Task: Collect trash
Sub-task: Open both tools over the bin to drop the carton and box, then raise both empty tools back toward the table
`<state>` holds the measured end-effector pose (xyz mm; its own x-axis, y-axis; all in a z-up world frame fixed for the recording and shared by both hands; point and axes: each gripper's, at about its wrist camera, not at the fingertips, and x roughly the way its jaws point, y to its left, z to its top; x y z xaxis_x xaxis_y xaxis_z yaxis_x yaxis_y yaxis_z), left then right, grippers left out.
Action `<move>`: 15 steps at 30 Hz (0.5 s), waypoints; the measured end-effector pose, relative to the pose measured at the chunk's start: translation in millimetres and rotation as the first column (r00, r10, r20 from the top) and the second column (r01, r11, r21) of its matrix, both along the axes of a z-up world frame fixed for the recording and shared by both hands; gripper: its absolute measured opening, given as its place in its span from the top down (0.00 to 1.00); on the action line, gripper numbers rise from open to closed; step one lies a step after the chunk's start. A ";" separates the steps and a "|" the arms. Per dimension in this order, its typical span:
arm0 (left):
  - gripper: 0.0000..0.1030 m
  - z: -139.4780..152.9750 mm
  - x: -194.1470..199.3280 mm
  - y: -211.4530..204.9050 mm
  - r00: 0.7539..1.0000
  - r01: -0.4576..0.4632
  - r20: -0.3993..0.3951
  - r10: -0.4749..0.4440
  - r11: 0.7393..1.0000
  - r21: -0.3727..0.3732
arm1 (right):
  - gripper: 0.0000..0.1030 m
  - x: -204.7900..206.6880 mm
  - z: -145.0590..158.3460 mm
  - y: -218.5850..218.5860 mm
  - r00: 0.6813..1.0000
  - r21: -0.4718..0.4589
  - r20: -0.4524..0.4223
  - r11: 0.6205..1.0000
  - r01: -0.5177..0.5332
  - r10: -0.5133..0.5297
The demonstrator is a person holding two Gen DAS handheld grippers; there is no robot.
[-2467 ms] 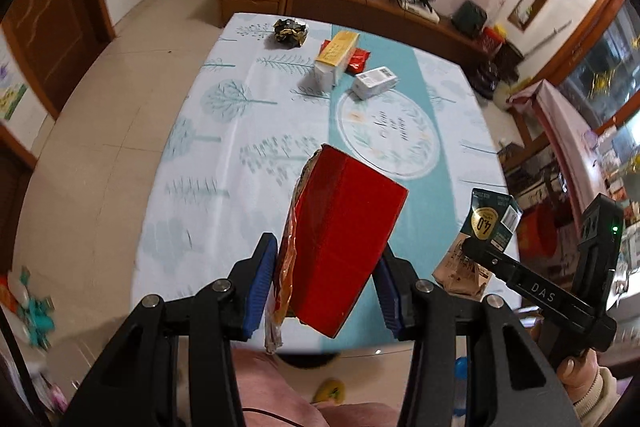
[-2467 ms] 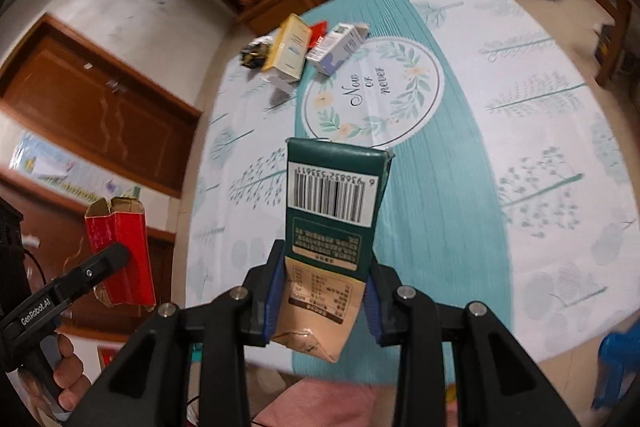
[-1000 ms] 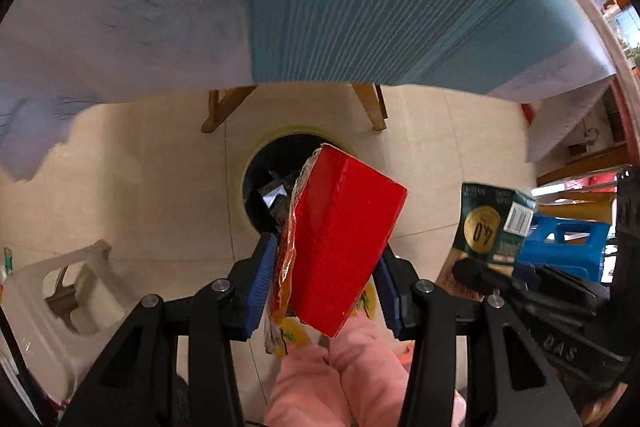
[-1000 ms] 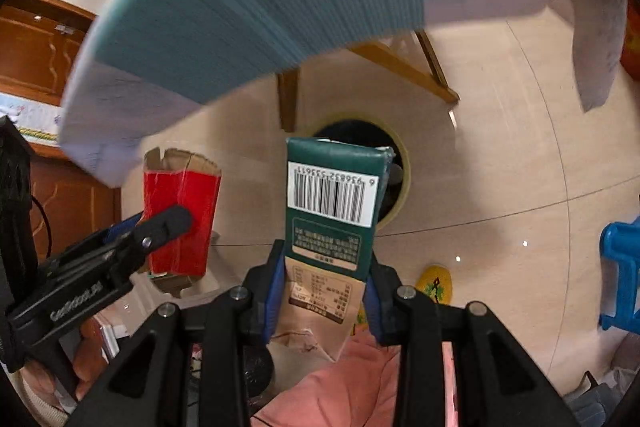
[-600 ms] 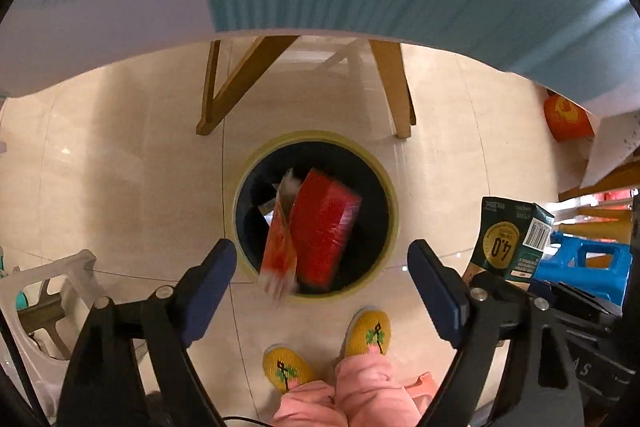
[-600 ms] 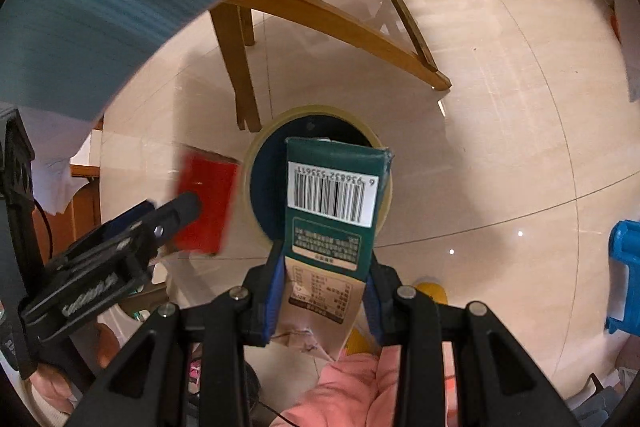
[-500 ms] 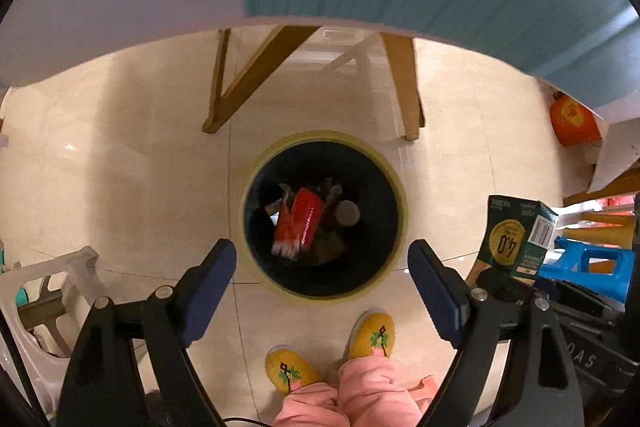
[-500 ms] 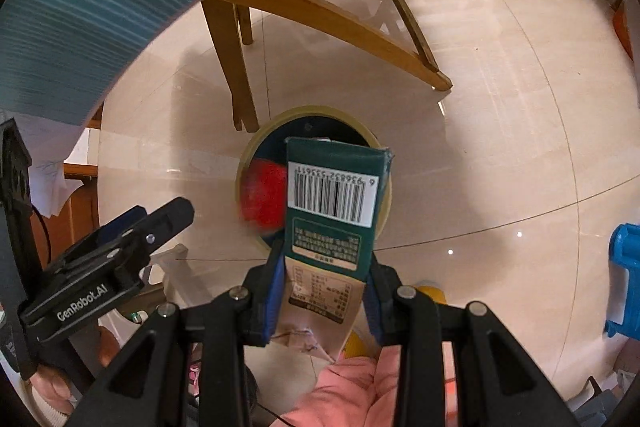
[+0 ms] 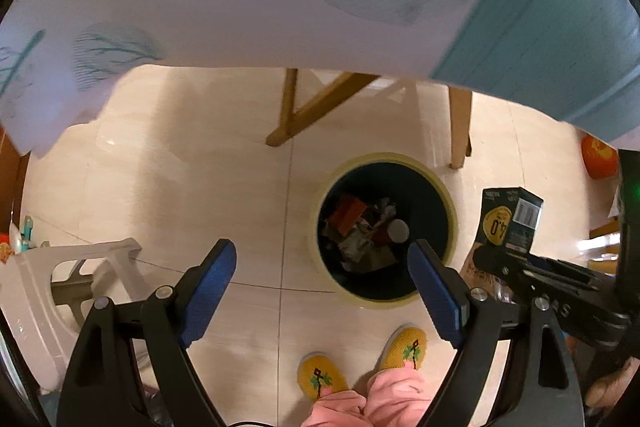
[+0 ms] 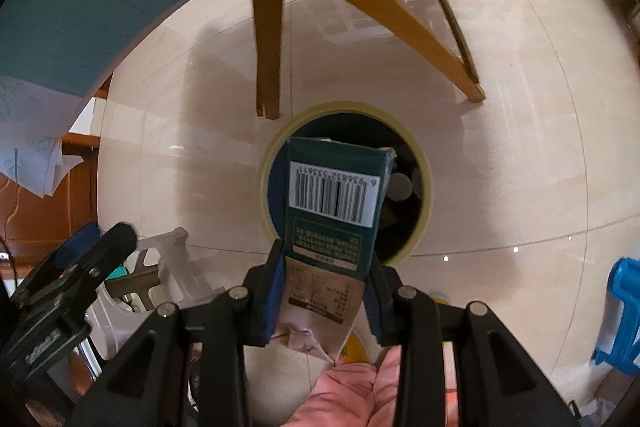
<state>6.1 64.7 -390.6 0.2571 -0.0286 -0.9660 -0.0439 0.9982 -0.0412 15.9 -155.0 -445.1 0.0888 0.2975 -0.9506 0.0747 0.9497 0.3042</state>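
Observation:
A round dark bin (image 9: 448, 203) with a pale rim stands on the floor under the table. The red carton (image 9: 347, 214) lies inside it among crumpled trash. My left gripper (image 9: 322, 281) hangs above and left of the bin, jaws wide open and empty. My right gripper (image 10: 326, 291) is shut on a dark green carton (image 10: 334, 203) with a barcode, held directly over the bin (image 10: 424, 183). The same green carton (image 9: 508, 217) and right gripper show at the right of the left wrist view.
The tablecloth edge (image 9: 280, 7) hangs overhead, with wooden table legs (image 9: 288, 107) just behind the bin. A white plastic stool (image 9: 60, 283) stands to the left, a blue stool (image 10: 624, 311) to the right. A person's yellow slippers (image 9: 320, 379) and pink trouser legs are below.
My left gripper opened and the red carton fell into the bin. Both grippers sank toward the floor; the left one drifted left of the bin. The green carton stays gripped.

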 end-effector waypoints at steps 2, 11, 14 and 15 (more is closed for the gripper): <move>0.16 4.3 -1.5 7.6 1.000 -0.018 0.004 0.018 1.000 0.001 | 0.66 4.3 -1.6 5.7 1.000 -0.010 0.011 1.000 0.002 -0.002; 0.16 21.5 -5.2 25.2 0.996 -0.085 0.011 0.085 0.996 -0.011 | 0.37 13.7 6.3 21.6 0.997 -0.044 0.058 0.998 -0.040 0.043; 0.16 31.1 -7.9 24.9 0.995 -0.093 0.023 0.093 0.996 -0.015 | 0.37 12.5 12.5 21.6 0.998 -0.042 0.054 0.998 -0.039 0.041; 0.16 36.7 -9.0 24.4 0.995 -0.095 0.028 0.095 0.995 -0.018 | 0.37 11.8 16.6 21.9 0.998 -0.040 0.054 0.998 -0.039 0.041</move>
